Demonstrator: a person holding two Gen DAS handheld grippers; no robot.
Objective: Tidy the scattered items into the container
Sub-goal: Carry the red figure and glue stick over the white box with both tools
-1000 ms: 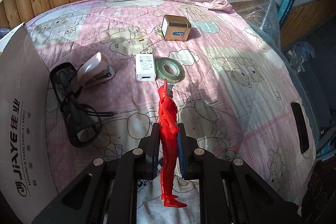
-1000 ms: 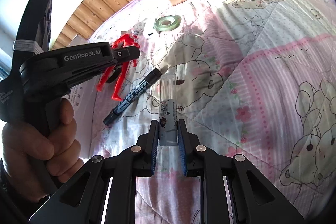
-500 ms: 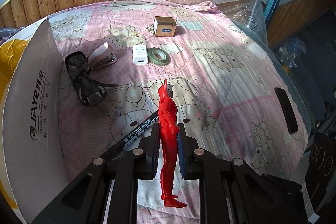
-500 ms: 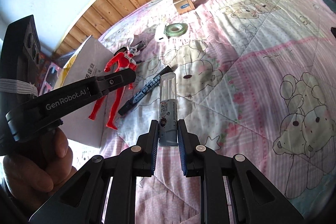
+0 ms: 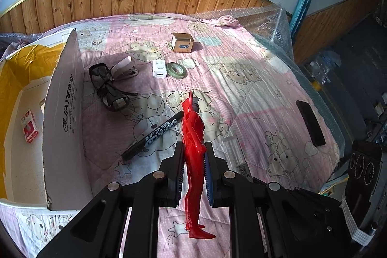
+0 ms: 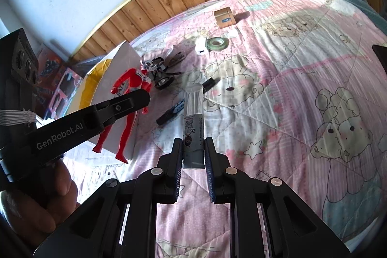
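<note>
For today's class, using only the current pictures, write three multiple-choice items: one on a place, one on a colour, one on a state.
1. Where is the marker pen?
A. in the cardboard box
B. on the quilt
C. in a gripper

2. What colour is the toy figure?
A. red
B. blue
C. green

3. What does the right gripper hold?
A. nothing
B. the tape roll
C. a glue stick

Answers: 1 B, it lies on the quilt beside the cardboard box; 2 A, red all over in the left gripper; 3 C, clamped upright, while the tape roll lies on the quilt.
</note>
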